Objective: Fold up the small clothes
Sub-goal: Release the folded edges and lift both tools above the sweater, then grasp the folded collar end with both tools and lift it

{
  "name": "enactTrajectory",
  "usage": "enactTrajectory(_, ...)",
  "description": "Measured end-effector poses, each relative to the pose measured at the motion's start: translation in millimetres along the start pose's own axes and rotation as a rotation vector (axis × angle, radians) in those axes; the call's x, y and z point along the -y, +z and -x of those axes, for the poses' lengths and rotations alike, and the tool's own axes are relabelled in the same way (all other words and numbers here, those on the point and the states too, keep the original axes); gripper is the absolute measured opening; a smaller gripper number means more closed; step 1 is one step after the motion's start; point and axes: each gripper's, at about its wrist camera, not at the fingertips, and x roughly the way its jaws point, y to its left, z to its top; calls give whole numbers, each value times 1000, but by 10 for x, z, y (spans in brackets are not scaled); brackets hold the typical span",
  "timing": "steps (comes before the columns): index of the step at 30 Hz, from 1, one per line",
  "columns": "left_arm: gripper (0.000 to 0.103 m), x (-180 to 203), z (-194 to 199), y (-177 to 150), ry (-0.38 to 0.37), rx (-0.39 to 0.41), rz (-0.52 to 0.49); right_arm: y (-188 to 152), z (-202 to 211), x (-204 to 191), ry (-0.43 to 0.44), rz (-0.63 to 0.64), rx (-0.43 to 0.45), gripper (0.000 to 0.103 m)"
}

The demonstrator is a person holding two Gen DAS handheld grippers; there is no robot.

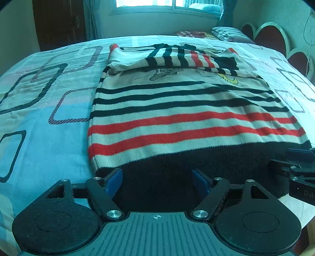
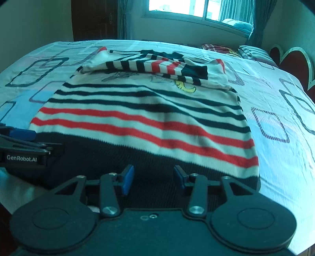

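Daylight enters from the window (image 2: 196,9) at twelve o'clock, blown out; a blue-green cast, fisheye bending at the edges, right view slightly blurred.

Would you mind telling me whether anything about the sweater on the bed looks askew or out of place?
Only slightly: the striped sweater lies flat on the bed sheet, but its folded-in sleeves sit slanted and bunched across the chest rather than square. Both the left gripper and right gripper are open at the black hem.
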Motion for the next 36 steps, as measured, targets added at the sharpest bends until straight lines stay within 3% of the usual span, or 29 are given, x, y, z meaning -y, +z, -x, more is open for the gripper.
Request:
enactTrajectory(1,93,8,-20,-28,12,-1,-11,-34,-40,20,-11,-1,-10,48)
enactTrajectory(8,93,12,86,-42,27,1,-11,-45,110,165,-49,-48,32,53)
enactTrajectory(13,93,-64,170,-77,37,11,21,-73,179,370,-86,-110,38,54)
enactTrajectory(18,93,-239,283,-86,84,50,50,-153,212,565,-147,-144,34,63)
enactTrajectory(22,93,-420,234,-127,98,22,110,-248,181,709,-173,-188,1,63)
enactTrajectory(26,95,-471,118,-227,46,-23,157,-325,118,781,-175,-227,-24,67)
enactTrajectory(27,101,-466,110,-256,34,-14,155,-341,109,789,-170,-237,-26,67)
enactTrajectory(30,100,-515,133,-335,-55,22,200,-367,103,816,-149,-258,-28,63)
enactTrajectory(32,93,-560,150,-365,-88,36,235,-380,104,857,-116,-288,-29,55)
enactTrajectory(35,63,-622,170,-343,-120,48,256,-389,117,883,-96,-322,-27,45)
enactTrajectory(36,42,-643,167,-332,-140,43,267,-387,126,882,-80,-328,-26,34)
